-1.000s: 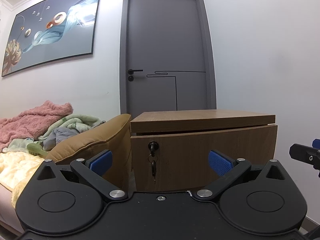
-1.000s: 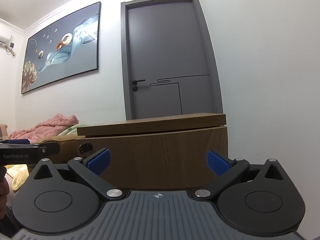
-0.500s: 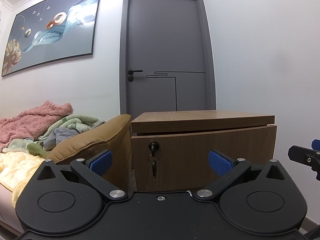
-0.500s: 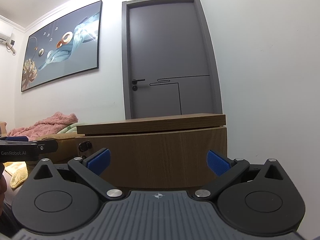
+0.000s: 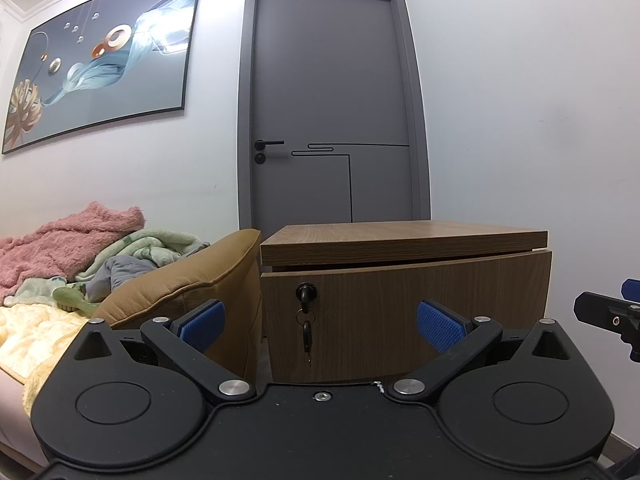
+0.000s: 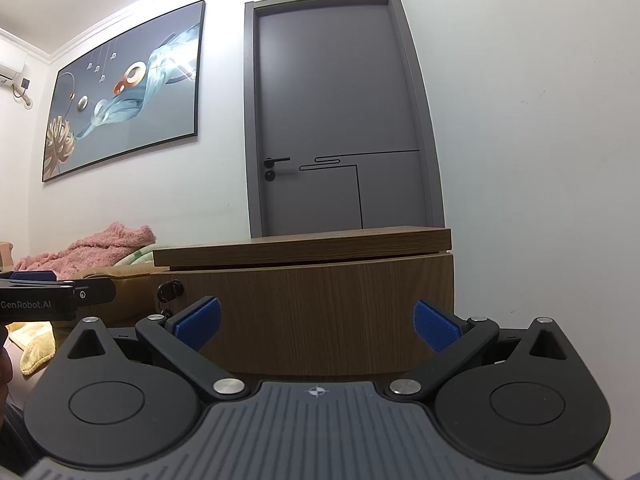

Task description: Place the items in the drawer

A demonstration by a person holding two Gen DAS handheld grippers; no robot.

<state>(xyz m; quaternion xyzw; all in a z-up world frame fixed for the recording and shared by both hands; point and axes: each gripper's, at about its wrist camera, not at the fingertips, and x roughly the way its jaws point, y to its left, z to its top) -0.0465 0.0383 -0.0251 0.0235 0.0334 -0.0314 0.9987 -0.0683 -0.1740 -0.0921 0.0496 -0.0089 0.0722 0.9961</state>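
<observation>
Drawer front (image 5: 404, 316) faces both cameras, shut flush under the cabinet top (image 5: 400, 240), long axis running left to right. Wood-grain cabinet sits on the floor against the white wall, just in front of a grey door (image 5: 332, 104). Lock (image 5: 306, 291) at the drawer's upper left corner, with a key in it and a second key (image 5: 307, 336) hanging below on a ring.

Left gripper (image 5: 320, 322): blue pads wide apart, nothing between them, pointed at the left half of the drawer front, lock and keys in the gap. Right gripper (image 6: 316, 322): pads wide apart too, empty, aimed at the middle of the drawer front, well short of it. No items for the drawer can be made out in either view.

Left of the cabinet, just beside it: tan cushioned sofa arm (image 5: 180, 280), a narrow gap between the two. Piled on the sofa further left: pink fuzzy blanket (image 5: 68, 236), pale green and grey cloth (image 5: 136, 252), yellow throw (image 5: 32, 328) nearest. Large framed art print (image 5: 104, 56) on the wall above.

Right wrist view: lock mostly hidden behind the left pad (image 6: 196, 322); the other gripper's black body, lettered GenRobot.AI, cut off at the left edge. Left wrist view: the right gripper's tip pokes in at the right edge, cut off. Cabinet's base hidden by both gripper bodies. Air conditioner (image 6: 10, 66) clipped at the upper left.
</observation>
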